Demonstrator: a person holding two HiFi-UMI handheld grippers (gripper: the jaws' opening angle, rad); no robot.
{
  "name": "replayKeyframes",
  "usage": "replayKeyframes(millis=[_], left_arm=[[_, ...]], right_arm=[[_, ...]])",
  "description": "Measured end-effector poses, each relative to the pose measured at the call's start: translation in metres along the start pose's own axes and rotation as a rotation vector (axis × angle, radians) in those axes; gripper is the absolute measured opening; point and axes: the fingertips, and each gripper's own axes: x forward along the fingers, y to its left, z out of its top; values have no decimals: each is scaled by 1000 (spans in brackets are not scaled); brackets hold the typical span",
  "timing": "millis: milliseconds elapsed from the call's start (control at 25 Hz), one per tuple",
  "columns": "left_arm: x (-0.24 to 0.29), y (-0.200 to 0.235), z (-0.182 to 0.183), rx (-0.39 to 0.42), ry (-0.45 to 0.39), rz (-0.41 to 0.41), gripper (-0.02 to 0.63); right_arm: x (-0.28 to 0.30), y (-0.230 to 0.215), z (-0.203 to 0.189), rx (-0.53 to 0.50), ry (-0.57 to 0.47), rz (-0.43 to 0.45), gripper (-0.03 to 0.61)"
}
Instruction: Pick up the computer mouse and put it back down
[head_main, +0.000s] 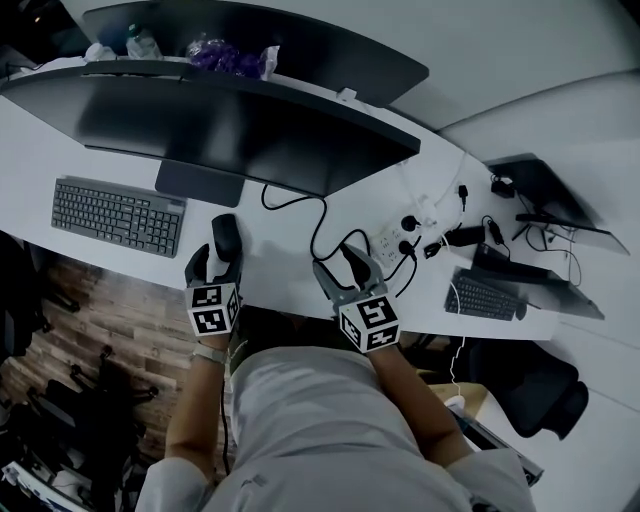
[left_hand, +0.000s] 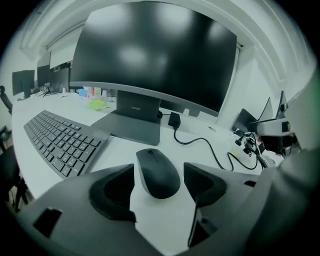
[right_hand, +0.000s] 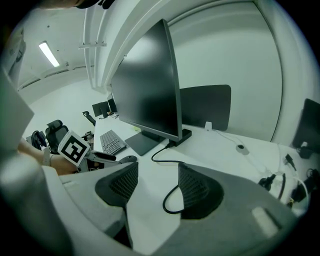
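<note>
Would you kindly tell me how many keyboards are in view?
2: one keyboard left of the monitor stand, a second keyboard at the far right; more may be hidden.

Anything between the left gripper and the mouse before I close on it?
Nothing visible. The mouse lies on the desk between the left gripper's jaws, which stand apart on either side of it. The keyboard is off to its left and the cable beyond it, both outside the jaws.
</note>
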Motion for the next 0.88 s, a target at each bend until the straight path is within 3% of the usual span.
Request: replayKeyframes(millis=[360,640,880], left_arm=[[22,-2,-4,-13,-5,108,318],[35,3,-10,-40,-3,173,318],[36,9,-11,-16,4,233,301]], right_arm=[[-12,-29,-18,12,26,-6,249],[-17,-50,-24,16,31,-13,249],[-17,-55,-27,5,42,-8,249]])
